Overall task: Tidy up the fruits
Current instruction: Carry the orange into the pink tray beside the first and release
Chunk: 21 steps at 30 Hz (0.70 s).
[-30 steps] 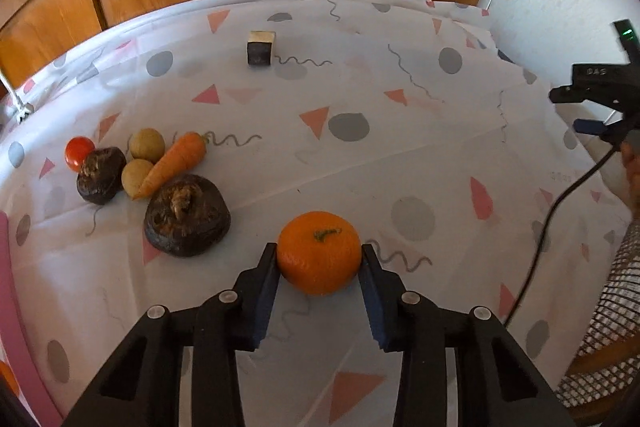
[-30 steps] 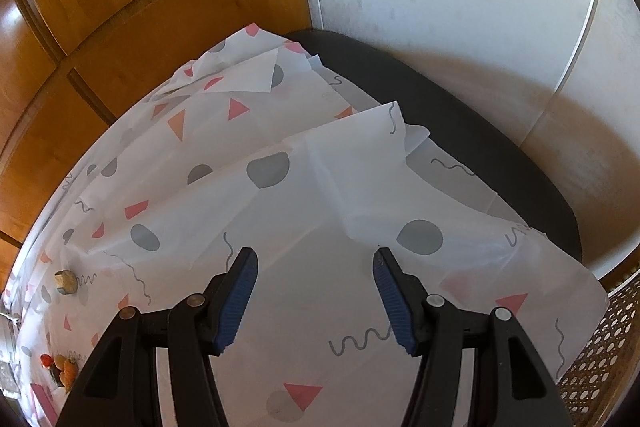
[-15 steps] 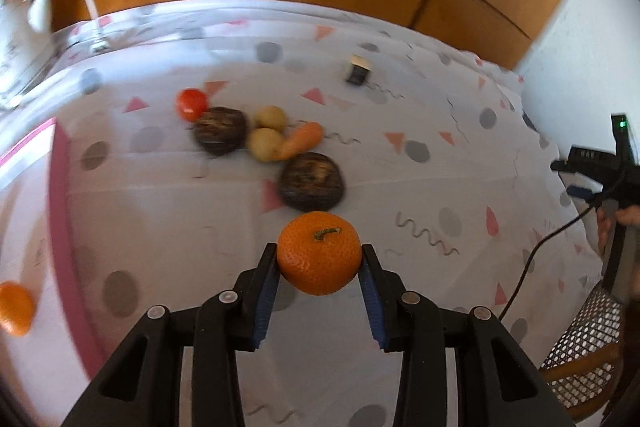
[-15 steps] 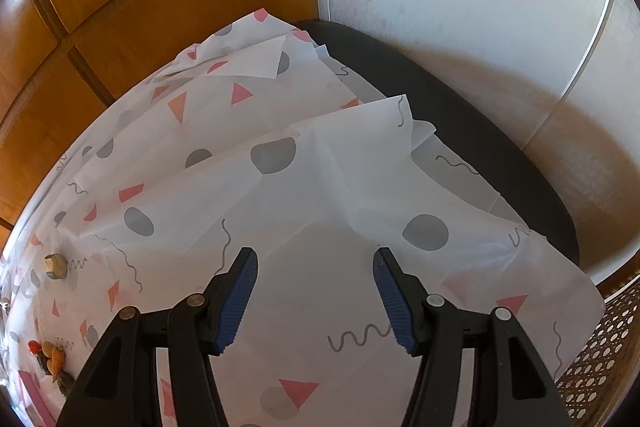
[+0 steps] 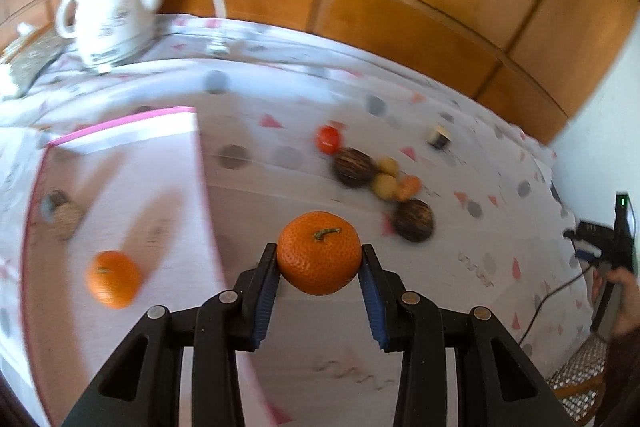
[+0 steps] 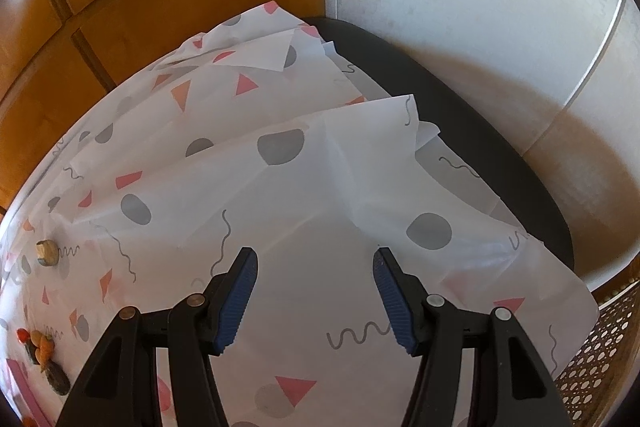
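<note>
My left gripper [image 5: 319, 259] is shut on an orange mandarin [image 5: 319, 253] with a small green stem, held above the patterned tablecloth [image 5: 460, 267]. To its left lies a white mat with a pink border [image 5: 120, 163], bearing a second mandarin [image 5: 113, 279] and a blurred brownish item [image 5: 64, 213]. Further back sit a tomato [image 5: 329, 139], two dark round vegetables [image 5: 352, 167], pale potatoes [image 5: 385, 185] and a carrot [image 5: 408, 186]. My right gripper [image 6: 315, 263] stands open over bare cloth with nothing between its fingers; the vegetable pile [image 6: 40, 345] shows small at its far left.
A white teapot [image 5: 108, 23] stands at the table's far left by the wood-panelled wall. A small dark cube [image 5: 439, 138] lies past the vegetables. The black table edge [image 6: 500, 163] shows beyond the cloth, and a wicker chair [image 6: 600, 347] sits at the right.
My left gripper has swung left and risen with the mandarin, bringing the pink-bordered mat, second mandarin and teapot into view. The right gripper has barely moved.
</note>
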### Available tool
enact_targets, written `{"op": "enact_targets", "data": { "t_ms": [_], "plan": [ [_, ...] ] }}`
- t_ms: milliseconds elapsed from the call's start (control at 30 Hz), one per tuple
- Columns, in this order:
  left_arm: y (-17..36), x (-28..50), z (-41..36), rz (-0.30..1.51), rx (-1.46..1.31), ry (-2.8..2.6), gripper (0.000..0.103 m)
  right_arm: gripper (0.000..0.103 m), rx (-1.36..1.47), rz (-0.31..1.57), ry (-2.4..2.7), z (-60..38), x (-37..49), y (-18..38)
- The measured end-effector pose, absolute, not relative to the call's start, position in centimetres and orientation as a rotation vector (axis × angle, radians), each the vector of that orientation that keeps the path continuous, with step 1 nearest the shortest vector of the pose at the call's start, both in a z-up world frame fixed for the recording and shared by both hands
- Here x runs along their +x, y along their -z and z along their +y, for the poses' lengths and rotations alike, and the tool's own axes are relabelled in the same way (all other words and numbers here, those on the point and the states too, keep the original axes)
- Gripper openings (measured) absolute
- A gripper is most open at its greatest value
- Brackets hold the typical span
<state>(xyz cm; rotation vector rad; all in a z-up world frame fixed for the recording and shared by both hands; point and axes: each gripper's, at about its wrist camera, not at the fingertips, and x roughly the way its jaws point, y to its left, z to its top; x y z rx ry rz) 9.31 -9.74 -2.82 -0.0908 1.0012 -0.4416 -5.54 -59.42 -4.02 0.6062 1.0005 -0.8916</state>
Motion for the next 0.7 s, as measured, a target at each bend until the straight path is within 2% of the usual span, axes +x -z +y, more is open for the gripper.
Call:
{"op": "enact_targets", "data": {
  "t_ms": [433,700],
  "plan": [
    [4.5,9.4,3.5,1.003,-0.201,0.144,0.04,0.061,0.493,0.976,0.72,-56.6,-3.1,3.1],
    [6.4,8.7,6.8,1.039,-0.211,0.067,0.04,0.061,0.334,0.946,0.487,-52.1,-0.3,2.1]
  ]
}}
